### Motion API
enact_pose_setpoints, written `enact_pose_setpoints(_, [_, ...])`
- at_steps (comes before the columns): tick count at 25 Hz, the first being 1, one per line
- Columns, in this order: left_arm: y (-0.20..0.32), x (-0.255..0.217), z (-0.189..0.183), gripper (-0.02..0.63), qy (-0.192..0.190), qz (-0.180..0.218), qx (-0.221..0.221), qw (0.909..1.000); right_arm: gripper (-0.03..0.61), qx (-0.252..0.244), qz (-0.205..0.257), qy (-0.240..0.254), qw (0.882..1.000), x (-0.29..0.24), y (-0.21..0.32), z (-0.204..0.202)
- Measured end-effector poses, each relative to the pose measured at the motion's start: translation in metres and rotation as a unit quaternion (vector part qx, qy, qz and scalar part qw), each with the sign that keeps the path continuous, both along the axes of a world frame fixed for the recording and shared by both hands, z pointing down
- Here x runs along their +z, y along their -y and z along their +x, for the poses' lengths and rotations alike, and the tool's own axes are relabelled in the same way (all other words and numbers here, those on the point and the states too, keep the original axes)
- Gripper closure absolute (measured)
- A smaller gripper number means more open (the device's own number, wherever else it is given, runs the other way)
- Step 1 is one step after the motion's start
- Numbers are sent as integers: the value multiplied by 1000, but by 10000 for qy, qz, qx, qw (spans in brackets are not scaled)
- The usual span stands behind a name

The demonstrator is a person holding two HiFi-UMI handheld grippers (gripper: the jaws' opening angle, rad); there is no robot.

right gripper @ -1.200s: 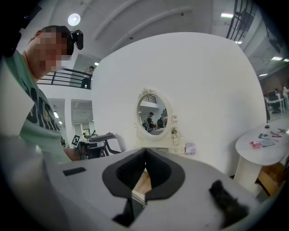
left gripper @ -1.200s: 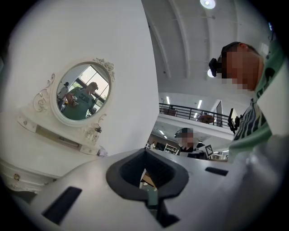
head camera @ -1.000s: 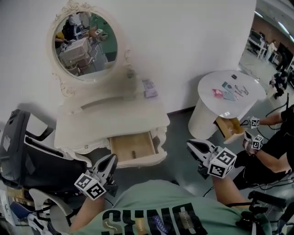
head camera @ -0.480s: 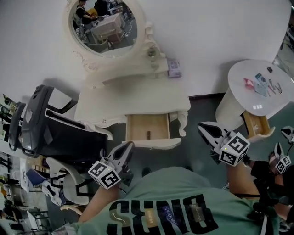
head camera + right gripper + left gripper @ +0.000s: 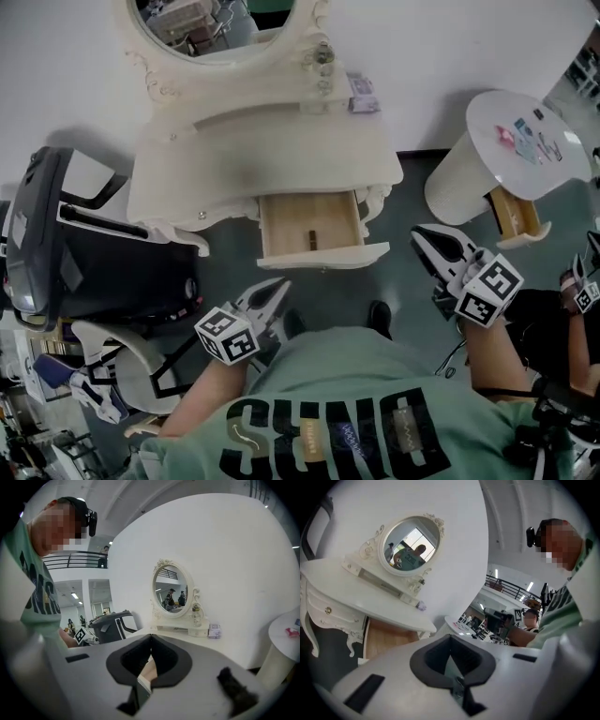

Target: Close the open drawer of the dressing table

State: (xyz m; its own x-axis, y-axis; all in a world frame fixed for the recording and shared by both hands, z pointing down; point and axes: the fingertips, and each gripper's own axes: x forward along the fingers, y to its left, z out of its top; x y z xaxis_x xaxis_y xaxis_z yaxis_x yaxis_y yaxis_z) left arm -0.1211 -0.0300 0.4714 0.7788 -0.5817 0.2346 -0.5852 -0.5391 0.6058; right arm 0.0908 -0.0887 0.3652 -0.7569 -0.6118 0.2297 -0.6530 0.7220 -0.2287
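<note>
The white dressing table (image 5: 281, 150) stands against the wall, with its oval mirror (image 5: 172, 590) above. Its wooden drawer (image 5: 311, 228) is pulled out at the front, and its side also shows as the drawer (image 5: 386, 639) in the left gripper view. My left gripper (image 5: 279, 287) hovers below and left of the drawer front, clear of it, jaws shut and empty. My right gripper (image 5: 422, 234) hangs to the right of the drawer, also apart from it. Its jaws meet at the tips, shut with nothing held.
A black chair (image 5: 84, 262) stands against the dressing table's left side. At right, a round white side table (image 5: 525, 141) has its own wooden drawer (image 5: 516, 216) open. A small box (image 5: 363, 94) sits on the dressing table. Another person's gripper (image 5: 581, 292) shows at the right edge.
The head view has swung onto the dressing table, so the open drawer sits higher and nearer centre. The left gripper has sunk and shifted right; the right gripper moved sideways. Both stay shut.
</note>
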Motion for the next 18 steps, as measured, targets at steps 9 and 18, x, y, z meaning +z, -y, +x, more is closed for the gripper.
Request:
enact_pose_setpoints(9, [5, 100, 36, 614, 1014, -697, 452, 9914, 566, -249, -158, -27, 9996, 26, -1, 11])
enact_pose_setpoints(18, [27, 226, 63, 422, 1882, -2046, -54, 9606, 566, -557, -179, -75, 9983, 68, 15, 23])
